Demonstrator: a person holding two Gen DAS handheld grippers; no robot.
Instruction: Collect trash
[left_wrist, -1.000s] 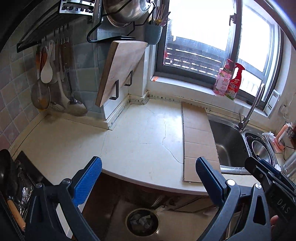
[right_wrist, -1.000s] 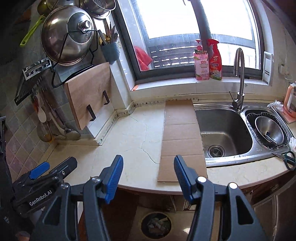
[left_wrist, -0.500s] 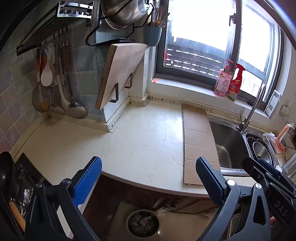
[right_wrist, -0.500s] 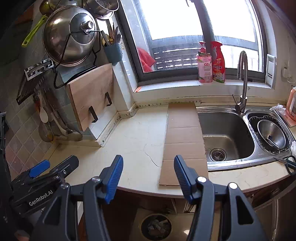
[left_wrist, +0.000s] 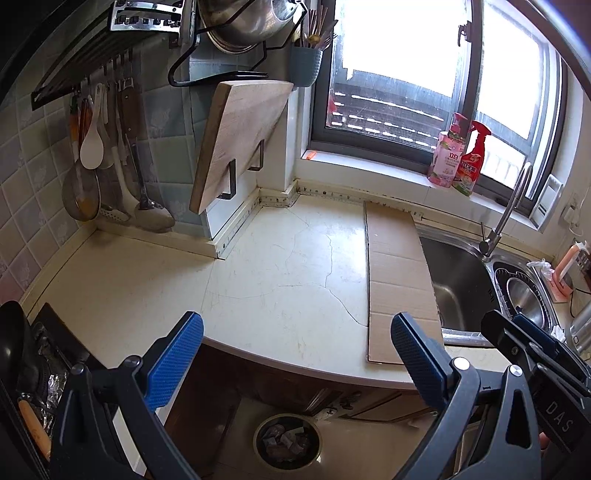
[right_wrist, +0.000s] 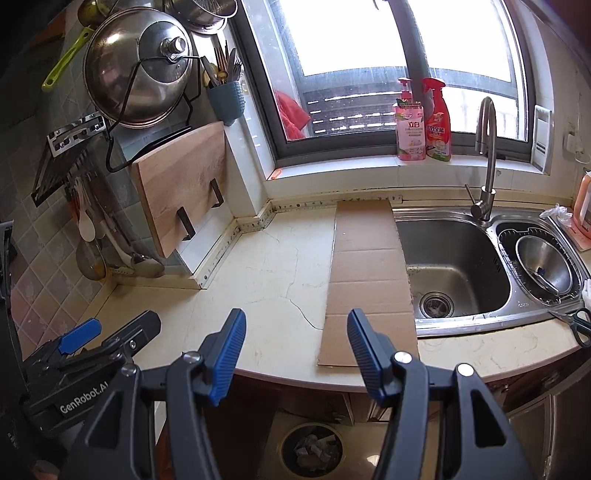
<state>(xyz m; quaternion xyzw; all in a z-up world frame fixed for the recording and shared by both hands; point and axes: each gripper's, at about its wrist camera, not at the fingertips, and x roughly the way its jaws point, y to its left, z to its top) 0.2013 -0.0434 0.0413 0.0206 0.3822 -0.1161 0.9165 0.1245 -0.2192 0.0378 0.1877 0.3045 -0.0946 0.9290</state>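
Observation:
A round trash bin (left_wrist: 287, 443) (right_wrist: 312, 449) with crumpled scraps inside stands on the floor below the counter's front edge. A long flat strip of brown cardboard (left_wrist: 397, 273) (right_wrist: 369, 280) lies on the cream counter beside the sink. My left gripper (left_wrist: 295, 354) hangs open over the counter's front edge, nothing between its blue pads. My right gripper (right_wrist: 295, 347) is open too and holds nothing, its fingers framing the near end of the cardboard. Each gripper shows at the edge of the other's view.
A steel double sink (right_wrist: 454, 266) with a tap (right_wrist: 485, 158) lies right; a bowl sits in its small basin. Scissors (right_wrist: 576, 325) rest at the counter's right. A cutting board (left_wrist: 236, 144), hanging utensils (left_wrist: 107, 158) and a pot lid (right_wrist: 140, 66) line the left wall. Two bottles (right_wrist: 423, 122) stand on the sill.
Both views have shifted slightly, the counter sitting a little lower in frame than a second ago. Both grippers' jaws stand as before and nothing was picked up.

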